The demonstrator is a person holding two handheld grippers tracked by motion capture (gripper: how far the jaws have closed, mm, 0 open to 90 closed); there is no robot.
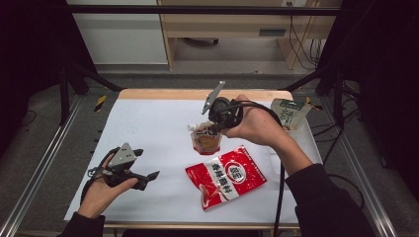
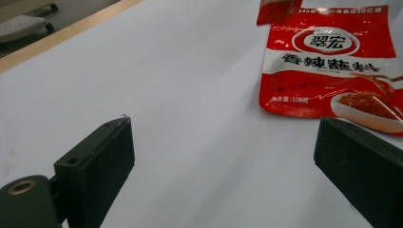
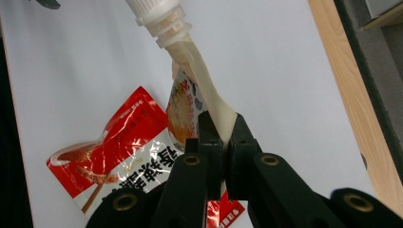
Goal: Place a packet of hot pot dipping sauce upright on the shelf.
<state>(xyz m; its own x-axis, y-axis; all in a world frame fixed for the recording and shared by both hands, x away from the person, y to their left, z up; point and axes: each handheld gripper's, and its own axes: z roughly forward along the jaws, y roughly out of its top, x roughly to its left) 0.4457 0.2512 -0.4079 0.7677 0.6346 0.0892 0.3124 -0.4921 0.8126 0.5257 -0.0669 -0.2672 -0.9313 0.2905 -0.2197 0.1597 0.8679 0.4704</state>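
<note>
My right gripper (image 1: pixel 217 124) (image 3: pixel 222 124) is shut on the top edge of a spout pouch (image 1: pixel 205 140) (image 3: pixel 190 90), just beside its white screw cap (image 3: pixel 159 16), holding it above the table's middle. A red seasoning packet (image 1: pixel 226 176) (image 2: pixel 328 61) (image 3: pixel 119 152) lies flat on the white table cover (image 1: pixel 148 123) just in front of the pouch. My left gripper (image 1: pixel 146 164) (image 2: pixel 223 126) rests low at the front left with its jaws wide open and only bare white cover between them. The red packet lies a little beyond its right jaw.
A green and white pouch (image 1: pixel 290 112) stands at the table's back right corner. The table's wooden far edge (image 1: pixel 197 94) runs behind the right hand. Metal frame rails (image 1: pixel 44 158) flank both sides.
</note>
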